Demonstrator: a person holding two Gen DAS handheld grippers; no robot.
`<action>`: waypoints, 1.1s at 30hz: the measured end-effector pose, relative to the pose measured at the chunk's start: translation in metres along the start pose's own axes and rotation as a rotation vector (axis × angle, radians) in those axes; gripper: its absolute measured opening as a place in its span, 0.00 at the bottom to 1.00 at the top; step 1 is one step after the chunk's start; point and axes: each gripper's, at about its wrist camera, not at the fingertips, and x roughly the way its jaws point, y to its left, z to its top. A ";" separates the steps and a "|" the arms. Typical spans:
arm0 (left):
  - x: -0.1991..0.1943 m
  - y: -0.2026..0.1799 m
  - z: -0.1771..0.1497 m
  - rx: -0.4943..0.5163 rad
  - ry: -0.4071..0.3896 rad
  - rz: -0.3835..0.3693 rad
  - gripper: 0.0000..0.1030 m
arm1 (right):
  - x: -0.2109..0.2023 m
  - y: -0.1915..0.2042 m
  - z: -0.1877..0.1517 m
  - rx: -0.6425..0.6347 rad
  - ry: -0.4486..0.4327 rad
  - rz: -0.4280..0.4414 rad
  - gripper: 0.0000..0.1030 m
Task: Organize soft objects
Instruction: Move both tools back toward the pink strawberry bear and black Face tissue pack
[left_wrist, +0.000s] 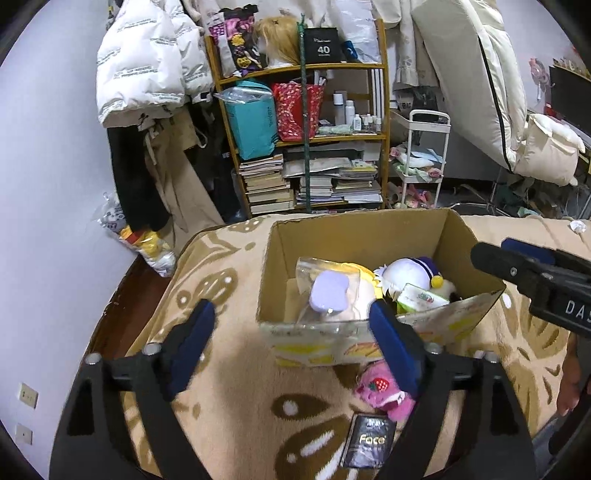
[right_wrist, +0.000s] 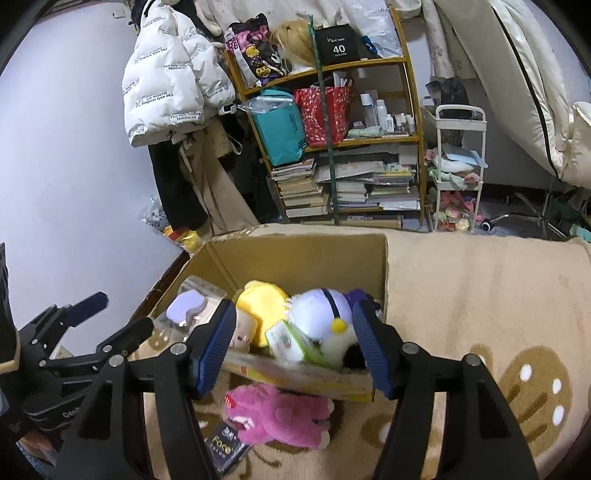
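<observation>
An open cardboard box (left_wrist: 354, 236) (right_wrist: 295, 254) stands on a beige patterned blanket (left_wrist: 229, 369). In it lie a yellow-haired doll (right_wrist: 258, 306), a white and purple plush (right_wrist: 317, 314) (left_wrist: 410, 269), a purple item in a clear bag (left_wrist: 328, 291) (right_wrist: 184, 306) and a green-white packet (right_wrist: 288, 339). A pink plush bear (right_wrist: 280, 413) (left_wrist: 376, 391) lies on the blanket against the box's near wall. My left gripper (left_wrist: 291, 317) hovers open over the box's near left corner, holding nothing. My right gripper (right_wrist: 295, 314) stands open above the near wall and the pink bear, also empty.
A black "Face" packet (right_wrist: 225, 446) (left_wrist: 369, 443) lies beside the pink bear. Behind the blanket's far edge stand a cluttered wooden shelf (left_wrist: 306, 136), a white cart (left_wrist: 424, 158) and hanging jackets (left_wrist: 144, 66). A bag of toys (left_wrist: 147, 247) sits on the floor at left.
</observation>
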 end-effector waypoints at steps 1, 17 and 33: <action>-0.005 0.001 -0.002 -0.008 -0.006 0.001 0.86 | -0.002 0.000 -0.002 0.004 0.003 -0.002 0.67; -0.045 -0.004 -0.037 -0.020 0.049 -0.002 0.86 | -0.026 0.012 -0.030 0.024 0.048 -0.016 0.89; -0.042 -0.010 -0.064 -0.010 0.135 -0.008 0.86 | -0.027 0.024 -0.052 -0.001 0.120 -0.032 0.95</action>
